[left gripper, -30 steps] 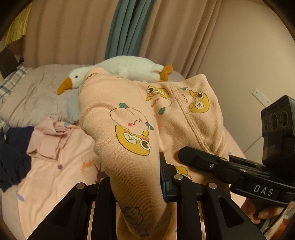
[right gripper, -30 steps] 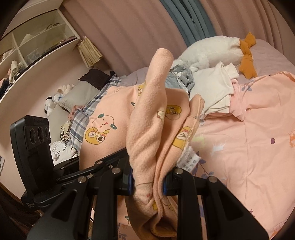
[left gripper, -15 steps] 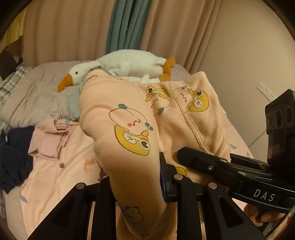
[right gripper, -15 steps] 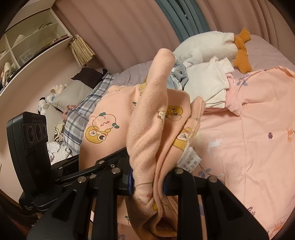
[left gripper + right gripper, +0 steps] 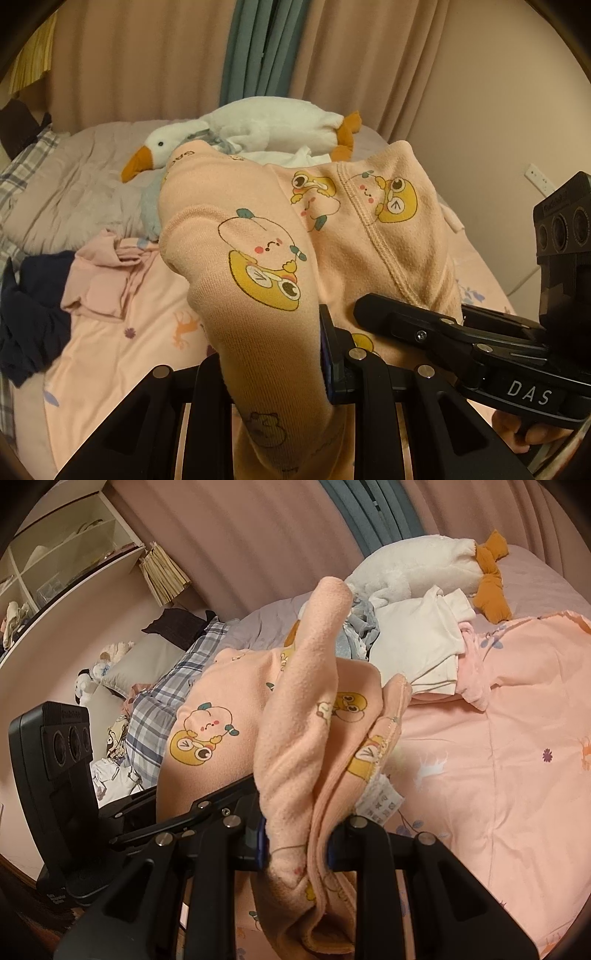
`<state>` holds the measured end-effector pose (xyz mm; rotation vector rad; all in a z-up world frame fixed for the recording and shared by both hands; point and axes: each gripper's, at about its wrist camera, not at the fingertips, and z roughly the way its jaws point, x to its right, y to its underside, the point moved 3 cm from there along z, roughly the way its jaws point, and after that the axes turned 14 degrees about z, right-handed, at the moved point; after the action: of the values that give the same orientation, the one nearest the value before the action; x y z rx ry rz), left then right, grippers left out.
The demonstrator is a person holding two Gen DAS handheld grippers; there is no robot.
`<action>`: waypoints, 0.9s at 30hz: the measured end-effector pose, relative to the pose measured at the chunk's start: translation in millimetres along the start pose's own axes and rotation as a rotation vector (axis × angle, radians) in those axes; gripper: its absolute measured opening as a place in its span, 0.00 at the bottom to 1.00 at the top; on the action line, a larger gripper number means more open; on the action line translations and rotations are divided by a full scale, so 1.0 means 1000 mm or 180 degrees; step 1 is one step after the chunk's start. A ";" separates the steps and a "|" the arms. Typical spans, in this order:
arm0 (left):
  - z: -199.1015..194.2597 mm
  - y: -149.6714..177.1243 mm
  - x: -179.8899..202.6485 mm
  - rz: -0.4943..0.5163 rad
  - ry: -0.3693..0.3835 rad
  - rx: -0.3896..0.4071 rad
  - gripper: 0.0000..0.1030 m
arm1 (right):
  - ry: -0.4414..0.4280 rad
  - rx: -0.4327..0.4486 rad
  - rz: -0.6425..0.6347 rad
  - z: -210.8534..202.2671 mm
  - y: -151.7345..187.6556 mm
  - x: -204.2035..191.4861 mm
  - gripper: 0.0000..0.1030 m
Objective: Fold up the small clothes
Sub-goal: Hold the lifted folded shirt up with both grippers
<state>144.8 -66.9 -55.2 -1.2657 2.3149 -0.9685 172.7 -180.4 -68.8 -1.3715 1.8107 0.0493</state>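
Pinching a fold of cloth between its black fingers (image 5: 334, 362), the left gripper (image 5: 273, 373) clamps the peach printed garment (image 5: 258, 266) at the bottom centre of its own view; the cloth rises from the jaws and fills the middle of the frame, cartoon frogs showing on it. The right gripper (image 5: 295, 842) does likewise in the right wrist view: its two fingers (image 5: 354, 834) squeeze a bunched, doubled edge of the same garment, a white care label (image 5: 380, 801) hanging just beside the right finger. Each gripper shows in the other's camera, at the lower right of the left wrist view and the lower left of the right wrist view, so the garment is held up between the two, above the pink bedsheet (image 5: 498, 760).

Further out, a white goose plush (image 5: 258, 125) lies across the upper middle of the left wrist view, its orange beak toward the left. A pale pink garment (image 5: 99, 273) and a dark navy one (image 5: 33, 314) lie crumpled at the left edge. In the right wrist view a cream garment (image 5: 417, 642) lies on the sheet beside the goose's orange feet, with a plaid blanket (image 5: 162, 709) at centre left and shelves (image 5: 55, 565) at upper left. Beige curtains (image 5: 147, 55) hang behind.
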 end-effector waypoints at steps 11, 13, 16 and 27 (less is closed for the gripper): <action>0.000 0.004 -0.003 -0.0057 -0.0043 -0.0022 0.22 | -0.0017 -0.0056 -0.0004 0.008 0.001 0.000 0.24; -0.001 0.004 -0.004 -0.0067 -0.0054 -0.0022 0.22 | -0.0015 -0.0065 -0.0011 0.009 0.000 0.000 0.24; -0.002 0.004 -0.005 -0.0086 -0.0046 -0.0030 0.22 | -0.0019 -0.0078 -0.0024 0.010 0.001 -0.002 0.24; -0.002 0.012 -0.006 -0.0159 -0.0141 -0.0192 0.23 | -0.0018 -0.0160 0.0027 0.018 0.010 0.002 0.24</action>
<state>139.9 -56.7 -62.9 -1.3609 2.3049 -0.8837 175.4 -169.2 -85.9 -1.3974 1.8216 0.1039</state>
